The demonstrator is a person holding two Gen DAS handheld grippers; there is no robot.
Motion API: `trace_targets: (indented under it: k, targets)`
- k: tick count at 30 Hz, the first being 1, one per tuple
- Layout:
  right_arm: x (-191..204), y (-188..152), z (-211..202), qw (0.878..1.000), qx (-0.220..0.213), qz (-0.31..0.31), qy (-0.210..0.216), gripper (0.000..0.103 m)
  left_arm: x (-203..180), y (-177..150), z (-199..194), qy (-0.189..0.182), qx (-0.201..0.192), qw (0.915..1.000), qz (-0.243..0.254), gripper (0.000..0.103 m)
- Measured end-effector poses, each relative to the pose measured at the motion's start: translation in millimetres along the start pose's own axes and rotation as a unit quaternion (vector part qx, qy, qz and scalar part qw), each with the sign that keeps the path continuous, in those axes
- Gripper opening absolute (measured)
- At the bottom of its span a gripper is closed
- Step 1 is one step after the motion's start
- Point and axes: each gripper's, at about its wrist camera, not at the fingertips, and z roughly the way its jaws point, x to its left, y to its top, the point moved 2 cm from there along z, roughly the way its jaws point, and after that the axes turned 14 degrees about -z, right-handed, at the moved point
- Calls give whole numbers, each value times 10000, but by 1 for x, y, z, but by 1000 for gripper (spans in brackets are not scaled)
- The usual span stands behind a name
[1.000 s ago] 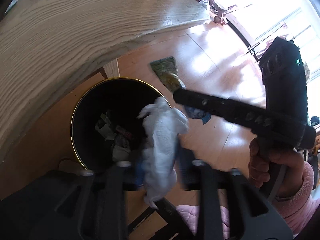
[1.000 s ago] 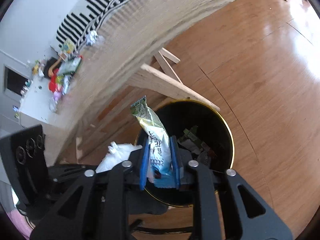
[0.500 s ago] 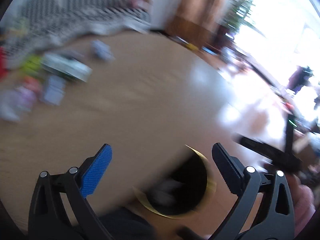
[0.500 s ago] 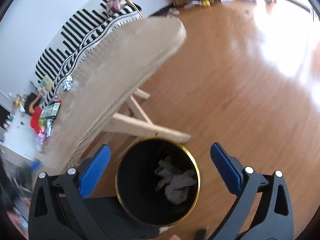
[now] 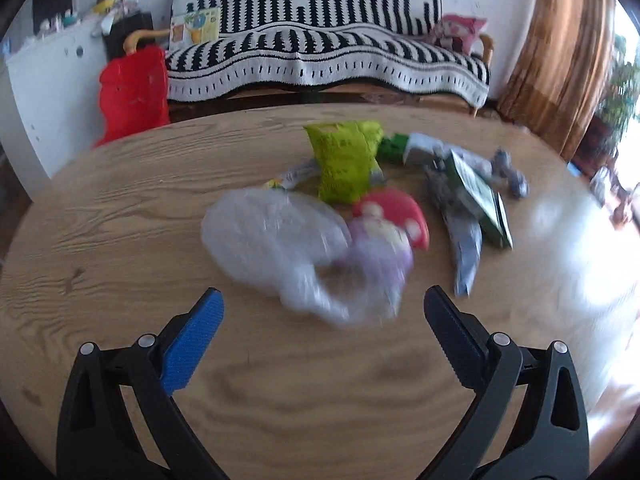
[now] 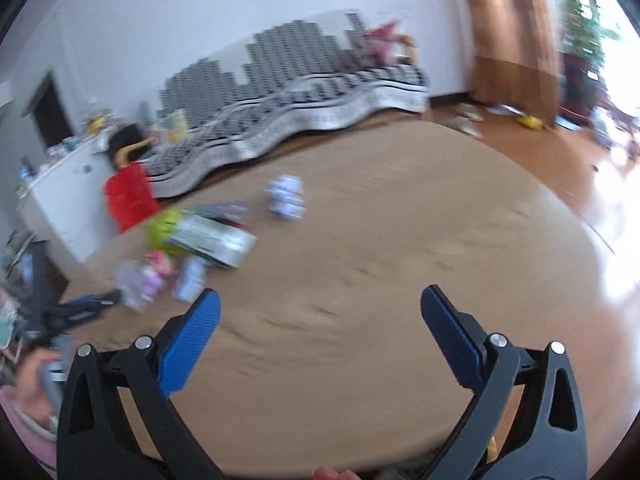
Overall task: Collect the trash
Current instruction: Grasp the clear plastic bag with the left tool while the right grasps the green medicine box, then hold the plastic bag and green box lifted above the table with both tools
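Note:
My left gripper (image 5: 322, 308) is open and empty, just above the wooden table (image 5: 120, 240). Right ahead of it lies a crumpled clear plastic bag (image 5: 272, 240). Behind that are a red and purple wrapper (image 5: 390, 224), a lime green pouch (image 5: 348, 164), a green and white box (image 5: 476, 190) and a silver wrapper (image 5: 466, 248). My right gripper (image 6: 320, 312) is open and empty over the bare right part of the table (image 6: 400, 280). In the blurred right wrist view the trash pile (image 6: 192, 240) lies to the left and a crumpled foil ball (image 6: 286, 198) lies farther back.
A sofa with a black and white striped cover (image 5: 320, 52) stands behind the table. A red bag (image 5: 134, 92) leans by a white cabinet (image 5: 52, 92) at the left. A brown curtain (image 5: 560, 52) hangs at the right. The left gripper's tip (image 6: 80, 310) shows at the left of the right wrist view.
Both grippers let go of their trash over the black bin, opened, and rose from the bin to above the table. The tissue and snack packet are no longer held.

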Motion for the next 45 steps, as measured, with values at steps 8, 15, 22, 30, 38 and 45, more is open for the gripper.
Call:
trace_targets:
  k: [8,15,22,30,38,45]
  targets:
    - [82,51,87,9973,234,-690,28,97,1,23,39,-130,42,9997,-205,97]
    - [115,54,161,9936,612,-928,-188,97,18,30,50,-367,271,9966,-691,97]
    - [139,58,202,9796,680,-1760,-697,97,32,31,58,-96,373,9980,-506,97]
    - [136,57,211,9729,549,-2000,-1021,45,44,28,64,-559,630,9955,-435,31]
    - [104,59,157,9922,-134,-1038,-676,12,41,25,46,-968,440,9931,-503,23]
    - [96,64,132,9960,-452,-611,-467,12,47,33,39,-1038,345,9918,-665,23]
